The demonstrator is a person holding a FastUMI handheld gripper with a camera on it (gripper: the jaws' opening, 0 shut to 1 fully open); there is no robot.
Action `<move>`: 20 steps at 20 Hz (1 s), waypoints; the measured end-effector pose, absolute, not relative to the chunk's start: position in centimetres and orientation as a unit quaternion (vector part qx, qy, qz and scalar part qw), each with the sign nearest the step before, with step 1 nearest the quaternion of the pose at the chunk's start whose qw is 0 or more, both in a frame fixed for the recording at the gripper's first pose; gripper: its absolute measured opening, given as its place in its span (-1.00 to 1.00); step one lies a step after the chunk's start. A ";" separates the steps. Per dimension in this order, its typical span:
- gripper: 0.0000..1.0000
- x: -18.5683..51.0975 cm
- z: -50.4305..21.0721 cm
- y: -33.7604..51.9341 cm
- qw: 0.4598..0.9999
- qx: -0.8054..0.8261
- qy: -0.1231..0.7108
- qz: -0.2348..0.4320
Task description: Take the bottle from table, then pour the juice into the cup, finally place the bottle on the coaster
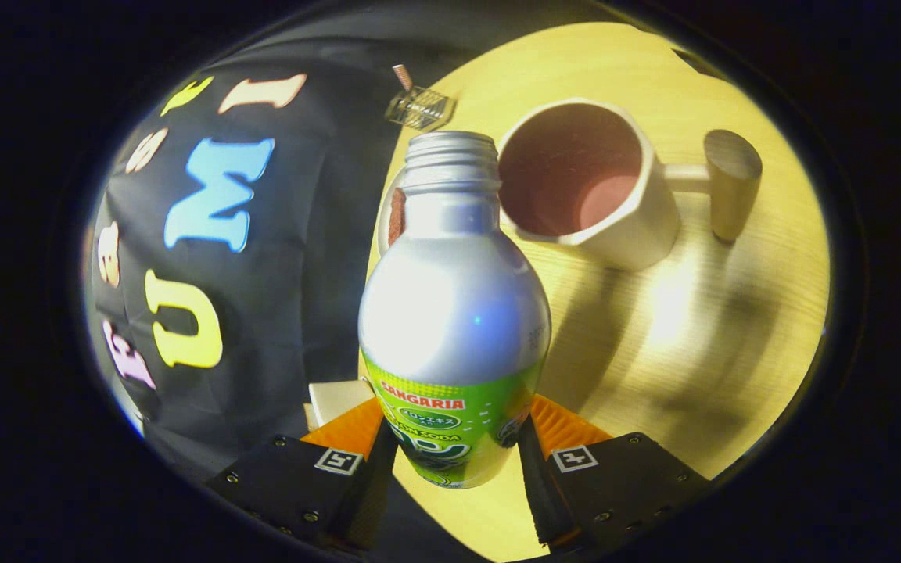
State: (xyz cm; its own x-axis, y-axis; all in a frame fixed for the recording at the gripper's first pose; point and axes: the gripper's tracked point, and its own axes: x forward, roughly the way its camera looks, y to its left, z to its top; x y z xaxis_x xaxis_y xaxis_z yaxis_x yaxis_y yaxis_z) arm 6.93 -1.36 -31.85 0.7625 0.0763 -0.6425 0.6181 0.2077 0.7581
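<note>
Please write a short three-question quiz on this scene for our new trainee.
1. True or false: the tool is shut on the bottle.
2. Does the bottle's mouth have a cap on it, A yes or B no?
3. Fill in: beyond the bottle, on the wooden table, stands a white ____ with a handle.

Key: 1 true; 2 B; 3 cup.
</note>
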 end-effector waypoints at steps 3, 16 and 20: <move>0.46 7.3 -32.2 -0.6 0.766 0.541 0.298 -0.177; 0.46 10.8 -32.4 -0.2 0.888 0.318 0.275 -0.188; 0.47 12.7 -32.1 -0.5 0.905 0.269 0.262 -0.199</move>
State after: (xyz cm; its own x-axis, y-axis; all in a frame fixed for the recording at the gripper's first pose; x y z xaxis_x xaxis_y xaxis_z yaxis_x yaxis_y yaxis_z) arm 12.75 -0.54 -32.09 0.7830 -0.2192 -0.5821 0.5015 0.7761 0.3824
